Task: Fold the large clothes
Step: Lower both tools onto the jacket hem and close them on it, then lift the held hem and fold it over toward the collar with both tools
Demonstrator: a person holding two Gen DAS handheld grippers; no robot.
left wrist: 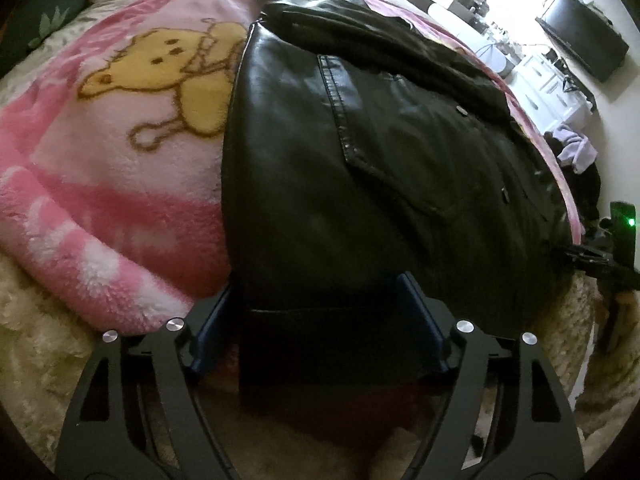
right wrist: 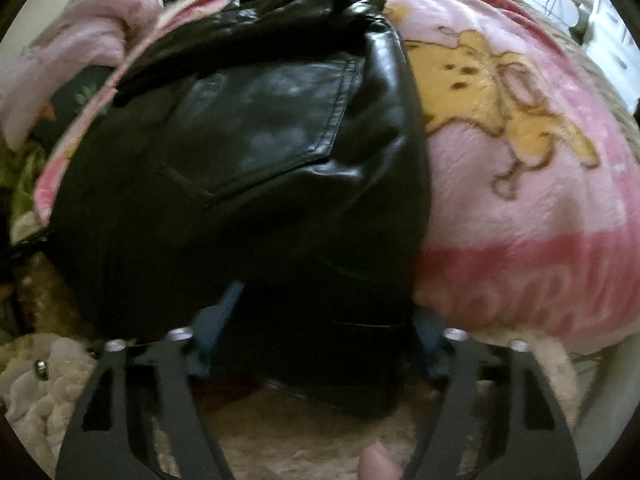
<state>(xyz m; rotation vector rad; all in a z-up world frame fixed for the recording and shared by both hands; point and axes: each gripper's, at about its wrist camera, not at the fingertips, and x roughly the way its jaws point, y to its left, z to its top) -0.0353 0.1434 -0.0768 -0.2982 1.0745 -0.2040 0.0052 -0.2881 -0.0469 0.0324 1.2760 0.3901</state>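
Nearest in the left wrist view, the left gripper (left wrist: 320, 304) sits low over the beige cover (left wrist: 36, 364), its blue fingers (left wrist: 416, 312) spread wide with the near hem of the black jacket (left wrist: 360, 152) lying between them; whether they press the leather cannot be told. The right gripper (right wrist: 320, 312) holds a like pose at the same near edge, jaws wide, the jacket (right wrist: 248, 152) hem draped between its fingers (right wrist: 216, 316); a fingertip (right wrist: 378, 464) shows at the bottom edge of that view. The jacket lies flat on a pink bear-print blanket (left wrist: 120, 168) across the bed, a stitched pocket facing up. Beyond it, the left view alone shows the other gripper's dark body with a green light (left wrist: 631, 222) at the right, a lilac cloth (left wrist: 576, 148), white drawers (left wrist: 548, 84) and a dark screen (left wrist: 580, 40). The right view alone shows a pale pink pillow (right wrist: 88, 40) and a small metal bead (right wrist: 41, 369) on the cover (right wrist: 44, 392).
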